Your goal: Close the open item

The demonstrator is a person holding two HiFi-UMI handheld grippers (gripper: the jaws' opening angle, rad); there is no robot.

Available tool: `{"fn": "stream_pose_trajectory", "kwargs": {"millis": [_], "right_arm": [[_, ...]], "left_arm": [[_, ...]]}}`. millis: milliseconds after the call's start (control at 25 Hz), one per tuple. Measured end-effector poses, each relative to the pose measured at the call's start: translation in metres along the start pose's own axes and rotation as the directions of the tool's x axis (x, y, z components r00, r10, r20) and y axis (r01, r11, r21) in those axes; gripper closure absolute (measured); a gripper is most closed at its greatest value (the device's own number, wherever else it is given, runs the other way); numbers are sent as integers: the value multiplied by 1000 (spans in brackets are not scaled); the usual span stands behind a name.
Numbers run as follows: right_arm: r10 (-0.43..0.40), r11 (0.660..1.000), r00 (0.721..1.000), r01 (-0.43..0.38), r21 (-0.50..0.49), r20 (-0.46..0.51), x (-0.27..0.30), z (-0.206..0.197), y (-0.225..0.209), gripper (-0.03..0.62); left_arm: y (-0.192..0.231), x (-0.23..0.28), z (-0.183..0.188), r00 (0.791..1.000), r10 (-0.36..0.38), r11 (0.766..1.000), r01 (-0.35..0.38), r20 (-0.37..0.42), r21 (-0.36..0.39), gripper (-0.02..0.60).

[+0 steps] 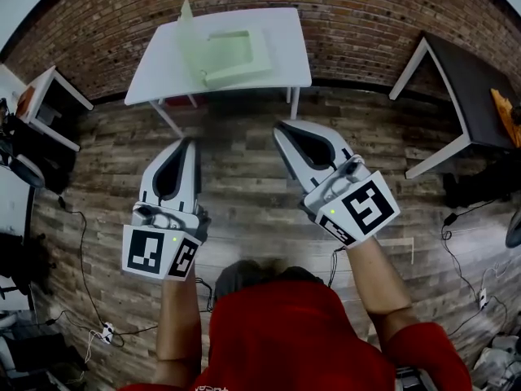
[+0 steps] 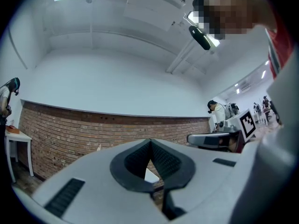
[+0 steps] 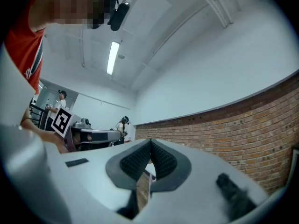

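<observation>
Standing open on the white table [image 1: 277, 31], the pale green box [image 1: 236, 55] has its lid [image 1: 189, 35] raised nearly upright at its left edge, in the head view. The table is against the brick wall [image 1: 366, 6]. Both grippers hang over the wood floor [image 1: 244, 186] on the near side of the table, well apart from it and from the box. The left gripper [image 1: 189, 142] points toward the table's left part and the right gripper [image 1: 281, 129] toward its right part; the box lies beyond and between their tips. A black table [image 1: 472, 88] stands to the right of the white one.

In the left gripper view, the left gripper [image 2: 150, 141] has its jaws pressed together at the tips with nothing between them. A sliver of the white table [image 2: 150, 175] shows through the gap below the tips, far off. The right gripper [image 2: 210, 138] shows to the right.

In the right gripper view, the right gripper [image 3: 150, 141] likewise has its jaws pressed together and is empty. The brick wall [image 3: 243, 134] runs behind it, and the left gripper [image 3: 98, 135] shows to the left. The box cannot be made out in either gripper view.
</observation>
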State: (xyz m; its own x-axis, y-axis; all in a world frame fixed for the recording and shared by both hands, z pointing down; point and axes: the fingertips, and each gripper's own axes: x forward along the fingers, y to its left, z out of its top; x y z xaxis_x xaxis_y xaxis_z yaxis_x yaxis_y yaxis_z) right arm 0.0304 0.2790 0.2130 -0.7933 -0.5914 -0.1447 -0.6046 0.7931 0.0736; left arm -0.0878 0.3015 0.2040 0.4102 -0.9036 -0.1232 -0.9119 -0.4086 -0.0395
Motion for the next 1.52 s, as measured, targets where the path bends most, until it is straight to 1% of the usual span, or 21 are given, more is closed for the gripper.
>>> {"fn": "stream_pose_trajectory", "kwargs": {"millis": [280, 480, 680, 880, 1040, 1320, 1520], "right_arm": [[3, 1000, 1000, -3, 2, -3, 4, -4, -18, 563], [1, 1000, 1000, -1, -9, -8, 21, -9, -30, 563], [-11, 1000, 1000, 11, -20, -14, 46, -16, -53, 563], [-20, 999, 999, 19, -31, -28, 83, -23, -75, 563], [-27, 999, 999, 26, -40, -36, 120, -29, -91, 563], [-57, 997, 996, 54, -49, -69, 181, -43, -118, 563], [-74, 996, 994, 69, -59, -82, 222, -53, -137, 563]], "left_arm": [[8, 12, -4, 1000, 28, 1000, -28, -4, 4, 571], [27, 26, -10, 999, 37, 999, -37, 0, -2, 571], [51, 54, -16, 999, 33, 999, -33, 9, -5, 571], [87, 85, -24, 999, 35, 999, -35, 14, -15, 571], [123, 108, -29, 999, 36, 999, -36, 13, -5, 571], [186, 148, -46, 999, 35, 999, -35, -6, -9, 571], [223, 176, -58, 999, 30, 1000, -30, -14, -2, 571]]}}
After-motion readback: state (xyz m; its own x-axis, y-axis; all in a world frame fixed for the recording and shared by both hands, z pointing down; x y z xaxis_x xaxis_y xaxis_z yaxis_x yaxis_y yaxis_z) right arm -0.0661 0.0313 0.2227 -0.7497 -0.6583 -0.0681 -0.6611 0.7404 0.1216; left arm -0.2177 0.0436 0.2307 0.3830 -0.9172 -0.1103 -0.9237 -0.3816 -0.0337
